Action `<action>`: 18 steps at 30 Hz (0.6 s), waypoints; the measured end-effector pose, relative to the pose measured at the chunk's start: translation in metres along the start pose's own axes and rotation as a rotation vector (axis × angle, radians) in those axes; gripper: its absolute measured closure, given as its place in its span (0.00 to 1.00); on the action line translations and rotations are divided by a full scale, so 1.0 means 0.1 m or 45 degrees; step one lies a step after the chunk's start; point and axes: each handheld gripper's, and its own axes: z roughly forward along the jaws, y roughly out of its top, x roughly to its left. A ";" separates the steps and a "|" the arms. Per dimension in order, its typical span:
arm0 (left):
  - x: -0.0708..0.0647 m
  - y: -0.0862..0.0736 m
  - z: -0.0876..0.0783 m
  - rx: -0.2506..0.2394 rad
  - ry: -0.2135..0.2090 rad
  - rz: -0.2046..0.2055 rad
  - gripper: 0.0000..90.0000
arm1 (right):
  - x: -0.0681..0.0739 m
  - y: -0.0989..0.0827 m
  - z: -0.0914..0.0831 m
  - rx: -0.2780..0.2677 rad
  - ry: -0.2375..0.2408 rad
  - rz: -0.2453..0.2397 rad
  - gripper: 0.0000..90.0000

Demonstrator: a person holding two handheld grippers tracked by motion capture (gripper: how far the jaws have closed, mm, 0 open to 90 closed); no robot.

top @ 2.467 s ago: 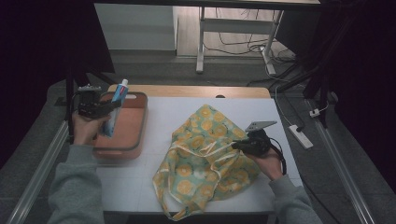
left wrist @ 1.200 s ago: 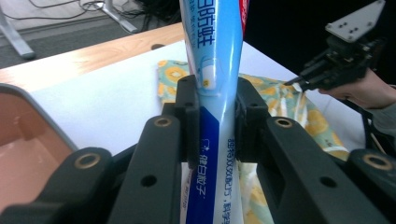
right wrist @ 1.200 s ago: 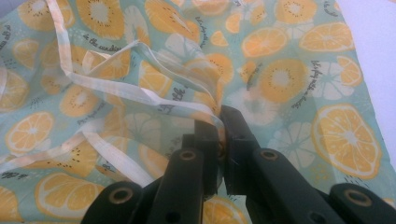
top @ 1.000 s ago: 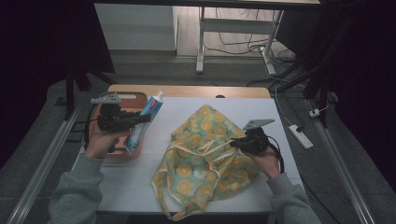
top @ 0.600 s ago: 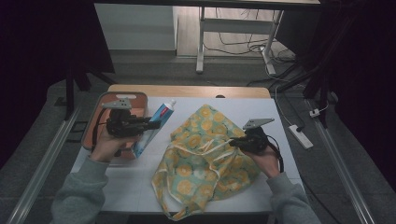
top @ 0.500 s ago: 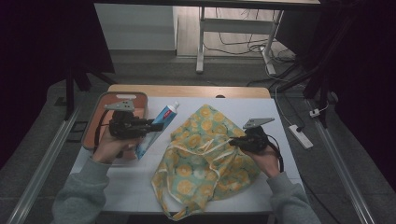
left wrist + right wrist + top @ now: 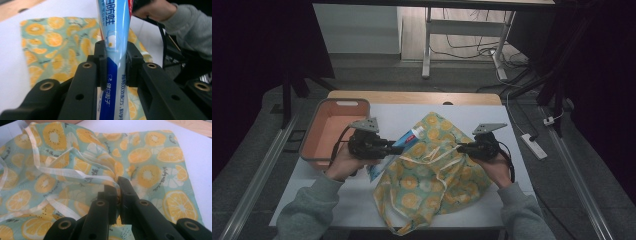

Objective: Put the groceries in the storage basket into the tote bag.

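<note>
White-topped table (image 7: 362, 197), seen from the high view. A fruit-print cloth bag (image 7: 432, 175), teal with orange slices and pale ribbon handles, is spread at the middle of the table. An orange-pink plastic bin (image 7: 314, 145) stands at the table's left edge, near the far corner.

Left gripper (image 7: 398, 148): jaws clamped on a light blue toothpaste tube (image 7: 404, 141). In the left gripper view the tube (image 7: 115, 45) is pinched between the two black pads, running lengthwise away from the camera, with the bag (image 7: 55, 47) below and beyond it. From above, the tube is held level, its white cap end lying over the bag's left edge, well clear of the bin.

Right gripper (image 7: 460, 147): jaws closed tight on the bag's fabric. In the right gripper view (image 7: 117, 186) a fold of cloth near the hem is nipped between the pads, the hem (image 7: 75, 173) lifted into a ridge.
</note>
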 end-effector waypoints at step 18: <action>-0.27 -0.02 0.52 0.246 -0.041 0.150 0.83 | -0.02 0.04 -0.03 -0.023 -0.006 0.001 0.95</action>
